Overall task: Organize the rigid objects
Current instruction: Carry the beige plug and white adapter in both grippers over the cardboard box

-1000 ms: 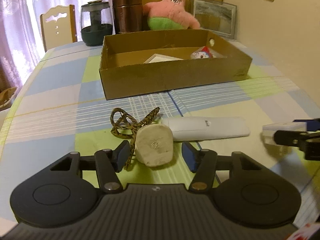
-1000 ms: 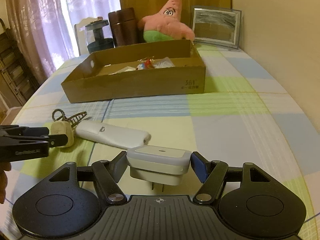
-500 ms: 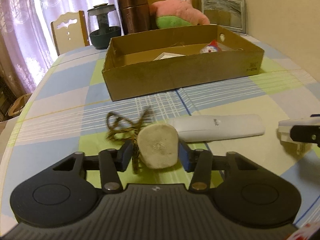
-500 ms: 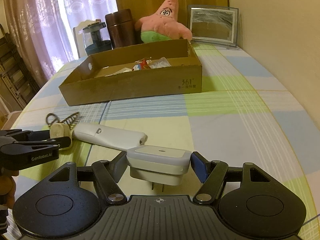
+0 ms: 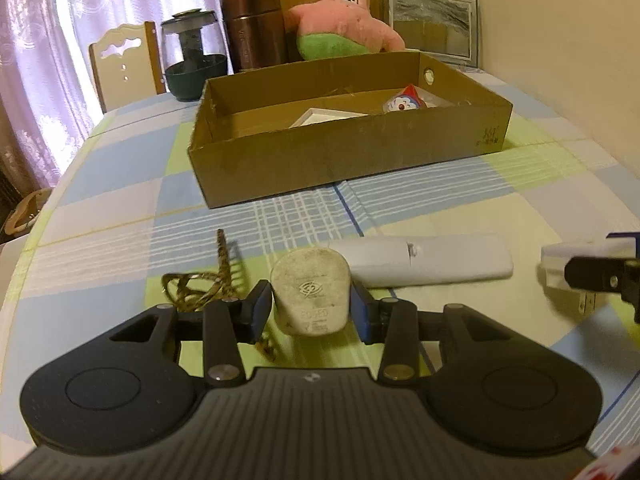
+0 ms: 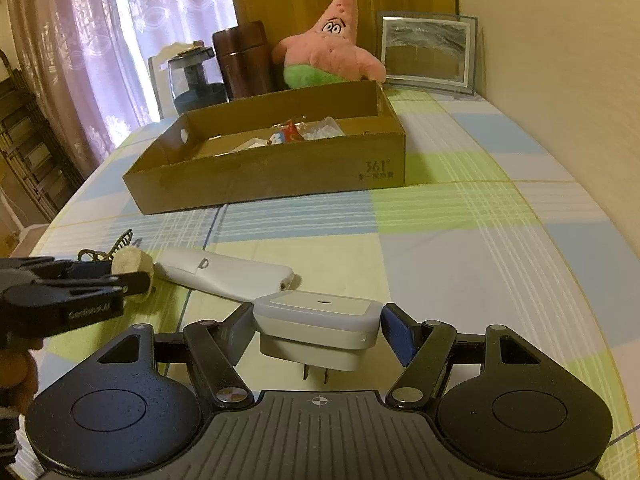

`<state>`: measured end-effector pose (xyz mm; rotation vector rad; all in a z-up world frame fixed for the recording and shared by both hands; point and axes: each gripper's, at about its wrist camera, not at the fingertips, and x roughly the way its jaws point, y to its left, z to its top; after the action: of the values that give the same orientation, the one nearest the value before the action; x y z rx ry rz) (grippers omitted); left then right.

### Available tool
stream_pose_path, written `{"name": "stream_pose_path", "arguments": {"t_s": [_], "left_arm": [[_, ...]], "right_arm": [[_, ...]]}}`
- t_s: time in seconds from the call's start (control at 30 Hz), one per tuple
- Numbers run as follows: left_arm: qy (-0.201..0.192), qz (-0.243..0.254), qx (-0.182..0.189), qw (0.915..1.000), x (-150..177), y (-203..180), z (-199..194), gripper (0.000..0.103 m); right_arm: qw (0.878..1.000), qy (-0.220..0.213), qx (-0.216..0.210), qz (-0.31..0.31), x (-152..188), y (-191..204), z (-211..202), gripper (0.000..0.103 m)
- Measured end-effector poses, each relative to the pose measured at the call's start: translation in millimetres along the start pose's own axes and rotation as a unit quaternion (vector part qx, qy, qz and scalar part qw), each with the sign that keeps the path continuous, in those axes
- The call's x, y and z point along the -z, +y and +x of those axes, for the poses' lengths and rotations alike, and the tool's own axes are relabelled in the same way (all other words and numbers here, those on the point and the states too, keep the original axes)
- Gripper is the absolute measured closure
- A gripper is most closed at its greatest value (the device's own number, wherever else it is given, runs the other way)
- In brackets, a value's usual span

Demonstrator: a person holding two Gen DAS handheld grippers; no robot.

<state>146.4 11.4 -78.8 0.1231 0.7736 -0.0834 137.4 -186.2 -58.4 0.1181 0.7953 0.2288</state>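
Note:
My left gripper (image 5: 310,307) is shut on a dirty white plug (image 5: 310,294) and holds it above the table; its patterned brown cord (image 5: 200,286) trails off to the left. My right gripper (image 6: 318,326) is shut on a white wall adapter (image 6: 318,322) with its prongs pointing down, lifted off the table. A white remote (image 5: 432,260) lies on the cloth between them; it also shows in the right wrist view (image 6: 228,274). The open cardboard box (image 5: 344,152) stands further back and holds a white card and small toys.
Behind the box (image 6: 272,172) stand a pink starfish plush (image 5: 344,24), a brown flask (image 5: 252,26), a glass jar (image 5: 194,56) and a picture frame (image 5: 432,24). A chair (image 5: 124,68) is at the far left. The wall runs along the right.
My left gripper has closed on the white plug and lifted it, dragging the cord with it. My right gripper has kept holding the adapter and risen slightly.

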Motion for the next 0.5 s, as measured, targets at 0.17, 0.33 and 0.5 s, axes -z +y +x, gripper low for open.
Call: {"name": "stream_pose_path", "arguments": {"t_s": [0.17,0.33,0.5], "left_arm": [[0.009,-0.001,0.001,1.0000,-4,-2,3,0.067],[0.020,-0.012,0.012,0.9997,3,0,-10,0.067],[0.015,-0.017,0.015,0.9996,10,0,-31,0.067]], "right_arm": [[1.000,0.000,0.000,0.002,-1,-1,-1,0.037],[1.000,-0.004,-0.002,0.003,-3,-2,-4,0.037],[1.000,-0.013,-0.006,0.001,-7,1,-11,0.037]]}}
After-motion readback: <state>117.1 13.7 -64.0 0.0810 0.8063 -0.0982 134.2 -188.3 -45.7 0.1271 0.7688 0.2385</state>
